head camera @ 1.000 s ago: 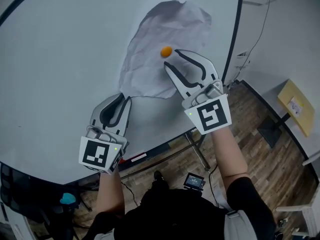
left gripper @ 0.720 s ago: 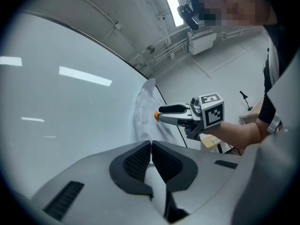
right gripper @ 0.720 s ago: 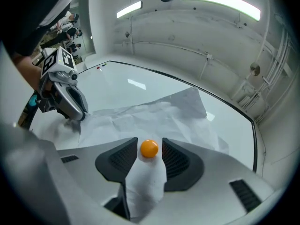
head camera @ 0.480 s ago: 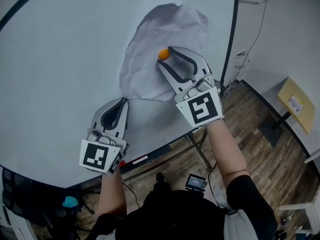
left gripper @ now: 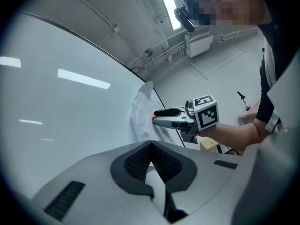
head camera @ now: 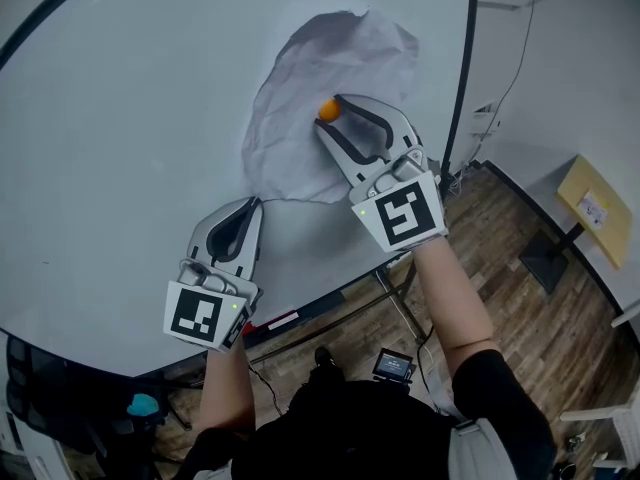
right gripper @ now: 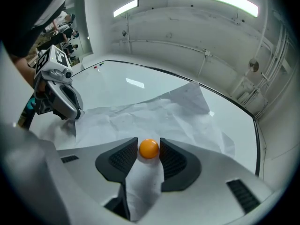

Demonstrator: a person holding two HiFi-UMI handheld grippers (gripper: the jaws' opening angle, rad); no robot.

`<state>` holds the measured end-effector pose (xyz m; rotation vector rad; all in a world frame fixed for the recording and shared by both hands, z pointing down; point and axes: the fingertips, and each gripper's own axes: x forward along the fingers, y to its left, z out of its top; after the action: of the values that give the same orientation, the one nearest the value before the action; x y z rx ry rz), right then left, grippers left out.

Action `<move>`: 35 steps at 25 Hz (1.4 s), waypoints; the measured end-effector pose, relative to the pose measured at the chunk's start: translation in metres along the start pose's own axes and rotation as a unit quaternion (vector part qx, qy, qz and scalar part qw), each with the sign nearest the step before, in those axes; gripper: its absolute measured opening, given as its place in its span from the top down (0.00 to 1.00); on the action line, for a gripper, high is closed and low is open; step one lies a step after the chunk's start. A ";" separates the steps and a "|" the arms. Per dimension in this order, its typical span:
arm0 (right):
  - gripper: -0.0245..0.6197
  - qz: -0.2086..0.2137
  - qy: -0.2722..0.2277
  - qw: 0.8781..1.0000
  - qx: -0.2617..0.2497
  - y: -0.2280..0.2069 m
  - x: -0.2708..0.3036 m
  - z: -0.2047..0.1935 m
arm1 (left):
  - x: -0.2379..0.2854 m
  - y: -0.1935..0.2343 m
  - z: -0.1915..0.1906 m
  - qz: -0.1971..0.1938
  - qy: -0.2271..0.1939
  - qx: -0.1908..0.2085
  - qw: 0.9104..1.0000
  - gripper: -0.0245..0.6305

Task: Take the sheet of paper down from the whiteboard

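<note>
A crumpled white sheet of paper [head camera: 300, 78] hangs on the whiteboard [head camera: 120, 148], pinned by a round orange magnet [head camera: 328, 109]. My left gripper [head camera: 253, 204] is shut on the sheet's lower left corner, and a sliver of paper [left gripper: 140, 111] shows between its pads. My right gripper [head camera: 331, 116] stands open with the magnet [right gripper: 149, 149] between its pads, close to both. In the right gripper view the sheet [right gripper: 154, 114] spreads behind the magnet and the left gripper [right gripper: 74, 117] sits at its corner. The left gripper view shows the right gripper [left gripper: 159, 116] at the magnet.
The whiteboard's black frame [head camera: 462, 88] runs down the right, with a pale wall beyond. A marker tray [head camera: 275, 318] lies along the board's lower edge. A small beige table [head camera: 590, 208] and the board's stand legs [head camera: 395, 308] are on the wooden floor.
The left gripper's jaws have shut on the paper's corner. The right gripper has shifted left so that its jaws now bracket the orange magnet.
</note>
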<state>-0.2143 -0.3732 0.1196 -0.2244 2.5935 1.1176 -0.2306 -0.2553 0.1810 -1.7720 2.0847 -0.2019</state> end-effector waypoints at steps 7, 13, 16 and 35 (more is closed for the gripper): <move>0.76 -0.006 0.003 1.000 -0.002 0.000 0.001 0.001 | -0.002 -0.002 0.002 -0.003 -0.006 0.005 1.000 0.94; 0.76 -0.005 0.009 1.000 0.004 -0.001 0.002 0.001 | -0.005 0.000 0.002 0.000 -0.010 0.004 1.000 0.94; 0.76 -0.005 0.014 1.000 0.005 -0.001 0.002 0.000 | -0.005 0.000 0.003 -0.001 -0.011 0.005 1.000 0.94; 0.76 -0.017 -0.005 1.000 0.008 0.002 -0.025 0.013 | -0.007 -0.014 -0.009 -0.021 -0.006 -0.002 1.000 0.94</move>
<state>-0.1887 -0.3622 0.1212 -0.2563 2.5794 1.0832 -0.2198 -0.2524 0.1954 -1.8165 2.0428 -0.1990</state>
